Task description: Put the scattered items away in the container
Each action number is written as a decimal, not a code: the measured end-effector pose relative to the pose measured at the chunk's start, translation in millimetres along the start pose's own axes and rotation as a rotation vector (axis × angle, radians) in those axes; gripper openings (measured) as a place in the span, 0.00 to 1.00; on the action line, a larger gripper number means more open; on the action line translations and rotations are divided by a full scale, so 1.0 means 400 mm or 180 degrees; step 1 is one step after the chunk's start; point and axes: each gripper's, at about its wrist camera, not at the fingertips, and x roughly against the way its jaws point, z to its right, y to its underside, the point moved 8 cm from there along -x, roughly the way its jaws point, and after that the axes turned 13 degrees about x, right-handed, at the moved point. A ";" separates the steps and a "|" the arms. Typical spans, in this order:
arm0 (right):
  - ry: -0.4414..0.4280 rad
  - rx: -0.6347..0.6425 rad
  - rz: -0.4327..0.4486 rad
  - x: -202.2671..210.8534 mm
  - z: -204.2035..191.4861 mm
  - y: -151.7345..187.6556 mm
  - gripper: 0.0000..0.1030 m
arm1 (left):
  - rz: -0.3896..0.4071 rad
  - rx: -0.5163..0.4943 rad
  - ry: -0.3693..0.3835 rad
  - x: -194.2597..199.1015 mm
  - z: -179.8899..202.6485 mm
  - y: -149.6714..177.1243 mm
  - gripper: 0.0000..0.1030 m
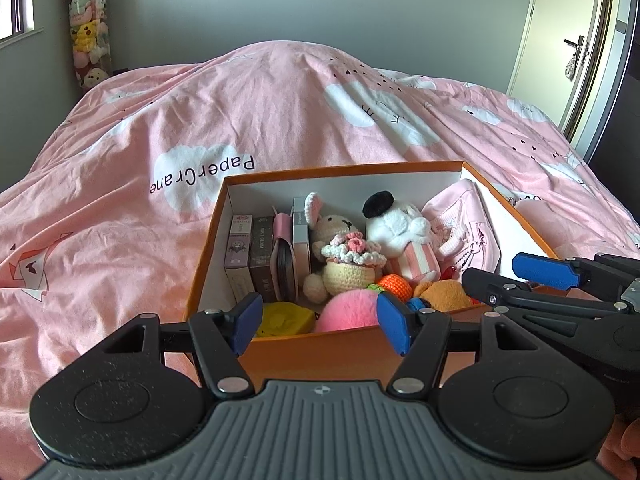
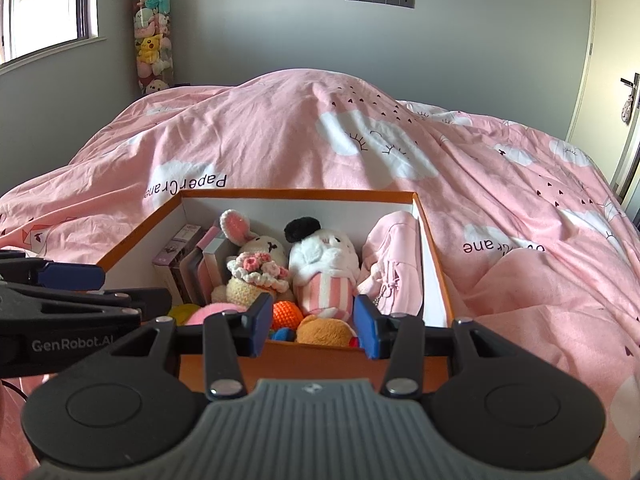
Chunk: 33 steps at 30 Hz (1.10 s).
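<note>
An orange box [image 1: 312,346] with white inner walls sits on the pink bed. It holds a crochet bunny [image 1: 340,256], a white plush with a black pompom [image 1: 400,228], a pink pouch [image 1: 460,220], small card boxes [image 1: 250,252], a pink ball [image 1: 348,314], a yellow toy [image 1: 284,318] and orange toys [image 1: 440,296]. My left gripper [image 1: 316,320] is open and empty over the box's near edge. My right gripper [image 2: 314,324] is open and empty over the same box [image 2: 312,364], beside the left one. Each gripper shows in the other's view.
The pink quilt [image 1: 280,120] with white clouds covers the bed and bulges behind the box. A tall tube of plush toys [image 1: 88,28] stands in the far left corner. A door [image 1: 568,48] is at the right.
</note>
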 end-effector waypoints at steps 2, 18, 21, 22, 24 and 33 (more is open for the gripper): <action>-0.0013 -0.0002 -0.0027 -0.005 -0.004 0.007 0.50 | -0.0007 -0.0013 -0.0011 -0.004 0.000 0.005 0.72; 0.0016 -0.0005 -0.0031 -0.014 -0.007 0.021 0.50 | -0.0016 0.0061 0.0033 -0.013 -0.008 0.013 0.75; 0.0013 -0.0004 -0.0031 -0.015 -0.007 0.021 0.50 | -0.0033 0.0084 0.0053 -0.016 -0.009 0.014 0.75; 0.0013 -0.0004 -0.0030 -0.015 -0.007 0.020 0.50 | -0.0041 0.0096 0.0064 -0.017 -0.009 0.014 0.75; 0.0013 -0.0002 -0.0031 -0.015 -0.008 0.021 0.50 | -0.0053 0.0110 0.0084 -0.017 -0.009 0.015 0.75; 0.0013 0.0002 -0.0033 -0.017 -0.008 0.022 0.50 | -0.0051 0.0092 0.0093 -0.017 -0.008 0.015 0.75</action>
